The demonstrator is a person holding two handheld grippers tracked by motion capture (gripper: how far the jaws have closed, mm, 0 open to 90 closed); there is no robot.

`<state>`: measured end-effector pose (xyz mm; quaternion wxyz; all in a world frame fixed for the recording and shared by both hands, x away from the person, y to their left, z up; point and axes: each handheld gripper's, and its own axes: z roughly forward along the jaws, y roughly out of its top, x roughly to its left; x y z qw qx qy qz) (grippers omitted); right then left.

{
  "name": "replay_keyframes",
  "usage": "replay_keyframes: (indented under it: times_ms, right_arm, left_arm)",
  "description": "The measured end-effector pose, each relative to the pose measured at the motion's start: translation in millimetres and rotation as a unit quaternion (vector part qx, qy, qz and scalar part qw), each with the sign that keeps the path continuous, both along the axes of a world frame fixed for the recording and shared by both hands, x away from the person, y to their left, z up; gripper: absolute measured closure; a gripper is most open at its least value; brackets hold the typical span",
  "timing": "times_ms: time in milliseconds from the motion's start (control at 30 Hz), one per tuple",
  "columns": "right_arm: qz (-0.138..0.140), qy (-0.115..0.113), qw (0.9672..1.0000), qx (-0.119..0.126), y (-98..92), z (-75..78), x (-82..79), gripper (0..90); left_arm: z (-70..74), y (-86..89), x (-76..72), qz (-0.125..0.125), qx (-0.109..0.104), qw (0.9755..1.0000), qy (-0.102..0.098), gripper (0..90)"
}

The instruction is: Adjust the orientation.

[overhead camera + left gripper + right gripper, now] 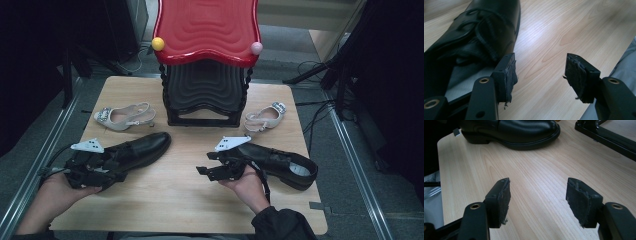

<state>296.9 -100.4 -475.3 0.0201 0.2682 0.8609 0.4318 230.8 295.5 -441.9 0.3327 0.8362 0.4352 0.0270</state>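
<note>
A black leather lace-up shoe lies at the table's left with its toe toward the middle. My left gripper is at its heel end, held in a hand. In the left gripper view that shoe lies just left of the open left gripper, whose pads have only bare wood between them. A second black shoe lies at the right. My right gripper sits in front of that shoe's toe and points left. The right gripper stands open over bare wood, with the left shoe farther ahead.
A black rack with a red wavy top stands at the back centre of the wooden table. A beige heeled sandal lies left of it and another sandal right of it. The rack's base is ahead on the right.
</note>
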Motion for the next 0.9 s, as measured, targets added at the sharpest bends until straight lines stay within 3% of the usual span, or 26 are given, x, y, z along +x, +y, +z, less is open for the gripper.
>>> replay_keyframes:
  times_ms: [200,333,567,733,900]
  right_arm:
    - [0.001,-0.002,1.0,-0.002,1.9,-0.1,-1.0,36.7]
    - [-0.001,-0.001,1.0,-0.003,1.5,-0.5,-1.2,36.7]
    - [-0.002,-0.002,1.0,-0.006,-0.2,-1.2,-3.3,36.7]
    - [-0.009,-0.002,1.0,-0.003,-6.0,-1.9,-6.0,36.8]
    - [-0.012,-0.001,0.9999,-0.004,-9.6,-2.4,-7.9,36.8]
  left_arm:
    - [1.7,16.5,-2.5,0.022,0.001,0.9998,-0.004,42.5]
    - [-4.4,24.5,1.8,0.036,0.0,0.9993,-0.005,45.0]
    - [-15.7,16.8,13.8,0.033,0.002,0.9994,0.002,48.9]
    - [-23.3,5.7,25.9,0.016,0.002,0.9999,0.004,52.2]
    - [-29.1,0.0,36.1,0.015,0.011,0.9998,0.007,57.5]
